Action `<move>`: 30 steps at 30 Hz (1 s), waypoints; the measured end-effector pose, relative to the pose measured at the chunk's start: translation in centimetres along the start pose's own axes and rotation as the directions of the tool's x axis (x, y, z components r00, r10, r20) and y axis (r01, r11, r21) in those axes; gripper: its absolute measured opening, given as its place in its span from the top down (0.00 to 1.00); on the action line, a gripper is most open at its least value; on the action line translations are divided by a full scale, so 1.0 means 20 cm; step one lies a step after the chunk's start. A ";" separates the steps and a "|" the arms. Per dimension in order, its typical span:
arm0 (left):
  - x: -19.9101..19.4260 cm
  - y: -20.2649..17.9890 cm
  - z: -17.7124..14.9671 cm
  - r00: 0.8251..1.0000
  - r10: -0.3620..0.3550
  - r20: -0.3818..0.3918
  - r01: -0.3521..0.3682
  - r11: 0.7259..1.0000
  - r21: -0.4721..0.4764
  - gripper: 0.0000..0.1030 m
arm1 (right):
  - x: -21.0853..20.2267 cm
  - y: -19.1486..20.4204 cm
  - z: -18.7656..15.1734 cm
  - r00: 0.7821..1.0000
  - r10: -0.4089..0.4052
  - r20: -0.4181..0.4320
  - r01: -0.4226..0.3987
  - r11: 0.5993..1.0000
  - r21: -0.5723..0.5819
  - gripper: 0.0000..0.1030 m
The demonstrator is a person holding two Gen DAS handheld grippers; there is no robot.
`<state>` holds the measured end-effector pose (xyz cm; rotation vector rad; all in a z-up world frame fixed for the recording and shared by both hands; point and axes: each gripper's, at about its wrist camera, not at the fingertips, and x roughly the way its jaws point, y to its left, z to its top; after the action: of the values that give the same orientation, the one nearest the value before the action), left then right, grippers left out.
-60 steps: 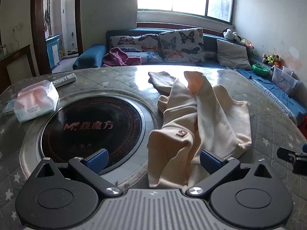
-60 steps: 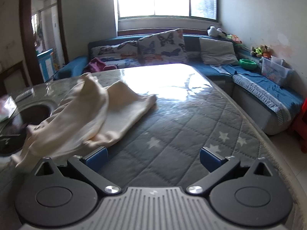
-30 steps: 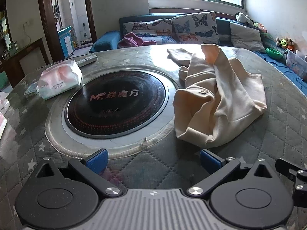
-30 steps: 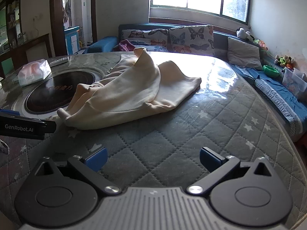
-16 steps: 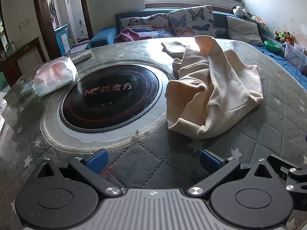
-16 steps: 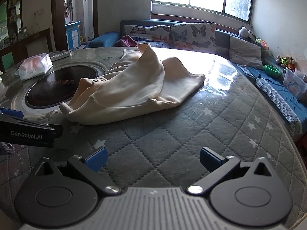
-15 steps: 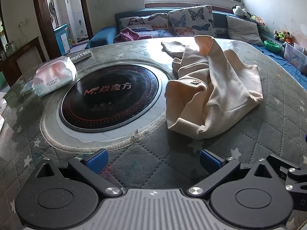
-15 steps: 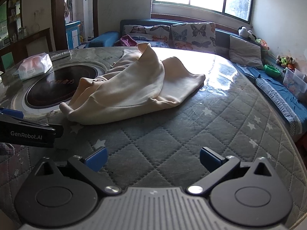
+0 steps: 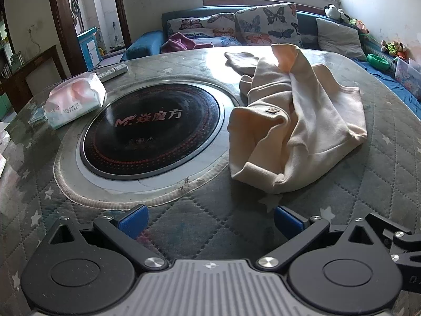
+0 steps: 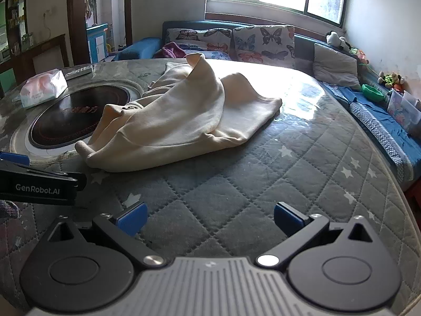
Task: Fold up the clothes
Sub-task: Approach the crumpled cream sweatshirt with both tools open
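I am holding the left gripper [image 9: 209, 217] and right gripper [image 10: 209, 217] wide apart and empty, near of the crumpled cream garment [image 9: 297, 121] [image 10: 184, 118] (lying heaped), which is sitting right of the round black cooktop [image 9: 151, 129] on the quilted table [image 10: 289, 184].

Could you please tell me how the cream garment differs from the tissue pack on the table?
The cream garment is a loose, crumpled heap right of the black cooktop; the tissue pack is a compact block left of it. The garment is plain cream, while the pack is white and pink with printed text. Both rest on the table, untouched.
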<state>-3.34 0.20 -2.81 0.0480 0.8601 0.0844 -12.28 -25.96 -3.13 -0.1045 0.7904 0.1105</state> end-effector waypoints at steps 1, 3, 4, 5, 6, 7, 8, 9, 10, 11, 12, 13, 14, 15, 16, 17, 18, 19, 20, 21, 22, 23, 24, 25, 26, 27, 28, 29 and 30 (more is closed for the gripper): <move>0.00 0.00 0.00 1.000 0.000 0.000 0.000 1.000 -0.001 0.00 | 0.00 0.00 0.00 1.000 0.000 -0.002 0.000 1.000 -0.002 0.00; 0.00 0.00 0.01 1.000 0.000 0.001 0.000 1.000 -0.002 0.00 | 0.01 0.01 0.01 1.000 0.003 -0.005 -0.003 1.000 -0.003 0.00; 0.01 0.00 0.01 1.000 0.001 0.000 -0.001 1.000 -0.002 0.00 | 0.01 0.01 0.01 1.000 0.005 -0.006 -0.005 1.000 -0.003 0.00; 0.01 0.00 0.01 1.000 0.003 -0.002 -0.003 1.000 -0.001 0.00 | 0.02 0.01 0.01 1.000 0.004 -0.008 -0.004 1.000 -0.003 0.00; 0.01 0.00 0.01 1.000 0.004 -0.006 -0.004 1.000 -0.001 0.00 | 0.02 0.01 0.02 1.000 0.004 -0.010 -0.004 1.000 -0.003 0.00; 0.02 0.00 0.01 1.000 0.005 -0.009 -0.005 1.000 -0.002 0.00 | 0.02 0.01 0.02 1.000 0.003 -0.011 -0.003 1.000 -0.002 0.00; 0.02 0.00 0.01 1.000 0.006 -0.013 -0.006 1.000 -0.002 0.00 | 0.03 0.01 0.02 1.000 0.003 -0.013 -0.003 1.000 -0.001 0.00; 0.03 0.00 0.01 1.000 0.007 -0.015 -0.007 1.000 -0.002 0.00 | 0.03 0.01 0.02 1.000 0.004 -0.015 -0.004 1.000 -0.001 0.00; 0.03 0.00 0.01 1.000 0.009 -0.018 -0.009 1.000 -0.003 0.00 | 0.03 0.01 0.03 1.000 0.005 -0.017 -0.005 1.000 0.000 0.00; 0.03 0.00 0.02 1.000 0.009 -0.022 -0.010 1.000 -0.003 0.00 | 0.04 0.01 0.03 1.000 0.005 -0.018 -0.005 1.000 0.001 0.00; 0.04 0.00 0.02 1.000 0.010 -0.024 -0.010 1.000 -0.004 0.00 | 0.04 0.01 0.03 1.000 0.006 -0.021 -0.006 1.000 0.002 0.00; 0.04 0.00 0.02 1.000 0.011 -0.027 -0.011 1.000 -0.004 0.00 | 0.05 0.01 0.03 1.000 0.006 -0.023 -0.006 1.000 0.002 0.00; 0.05 0.00 0.02 0.999 0.013 -0.030 -0.013 1.000 -0.004 0.00 | 0.05 0.01 0.03 1.000 0.007 -0.025 -0.007 1.000 0.003 0.00; 0.05 0.00 0.02 0.999 0.014 -0.032 -0.014 1.000 -0.004 0.00 | 0.05 0.01 0.03 1.000 0.008 -0.026 -0.008 1.000 0.002 0.00; 0.05 0.00 0.02 0.999 0.013 -0.034 -0.013 1.000 -0.004 0.00 | 0.06 0.01 0.03 1.000 0.010 -0.027 -0.010 1.000 0.001 0.00; 0.05 0.00 0.02 0.999 0.012 -0.035 -0.013 1.000 -0.004 0.00 | 0.06 0.01 0.04 1.000 0.010 -0.028 -0.010 1.000 0.000 0.00; 0.06 0.00 0.03 0.999 0.013 -0.036 -0.013 1.000 -0.004 0.00 | 0.06 0.01 0.04 1.000 0.012 -0.029 -0.012 1.000 -0.001 0.00; 0.06 0.00 0.03 0.999 0.013 -0.035 -0.014 1.000 -0.004 0.00 | 0.07 0.02 0.04 0.999 0.014 -0.029 -0.014 1.000 -0.002 0.00; 0.06 0.00 0.03 0.999 0.013 -0.035 -0.014 1.000 -0.004 0.00 | 0.07 0.02 0.05 0.999 0.016 -0.029 -0.016 1.000 -0.002 0.00; 0.06 0.00 0.03 0.999 0.013 -0.036 -0.013 1.000 -0.005 0.00 | 0.07 0.02 0.05 0.999 0.017 -0.029 -0.017 1.000 -0.002 0.00; 0.06 -0.01 0.03 0.999 0.014 -0.036 -0.014 1.000 -0.006 0.00 | 0.07 0.02 0.05 0.999 0.018 -0.029 -0.018 1.000 -0.002 0.00; 0.06 -0.01 0.04 0.999 0.015 -0.037 -0.015 1.000 -0.006 0.00 | 0.07 0.02 0.05 0.999 0.020 -0.030 -0.020 1.000 -0.002 0.00; 0.07 -0.01 0.04 0.999 0.016 -0.038 -0.016 1.000 -0.007 0.00 | 0.08 0.02 0.06 0.999 0.021 -0.031 -0.021 1.000 -0.003 0.00; 0.07 -0.01 0.04 0.999 0.017 -0.039 -0.017 1.000 -0.007 0.00 | 0.08 0.03 0.06 0.999 0.022 -0.031 -0.023 1.000 -0.005 0.00; 0.07 -0.01 0.04 0.999 0.017 -0.039 -0.017 1.000 -0.006 0.00 | 0.08 0.03 0.06 0.999 0.024 -0.032 -0.024 1.000 -0.007 0.00; 0.07 -0.01 0.04 0.999 0.017 -0.040 -0.017 1.000 -0.006 0.00 | 0.08 0.03 0.06 0.999 0.025 -0.033 -0.025 1.000 -0.008 0.00; 0.07 -0.01 0.05 0.999 0.017 -0.040 -0.017 1.000 -0.006 0.00 | 0.08 0.03 0.06 0.999 0.026 -0.034 -0.026 1.000 -0.009 0.00; 0.07 -0.01 0.05 0.999 0.016 -0.042 -0.016 1.000 -0.006 0.00 | 0.09 0.03 0.06 0.999 0.027 -0.035 -0.028 1.000 -0.009 0.00; 0.07 -0.01 0.05 0.999 0.016 -0.043 -0.016 1.000 -0.006 0.00 | 0.09 0.04 0.06 0.999 0.028 -0.036 -0.029 1.000 -0.010 0.00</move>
<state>-1.62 0.14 -3.28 0.0475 0.9021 0.1032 -10.21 -24.98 -3.55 -0.1053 0.8278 0.1400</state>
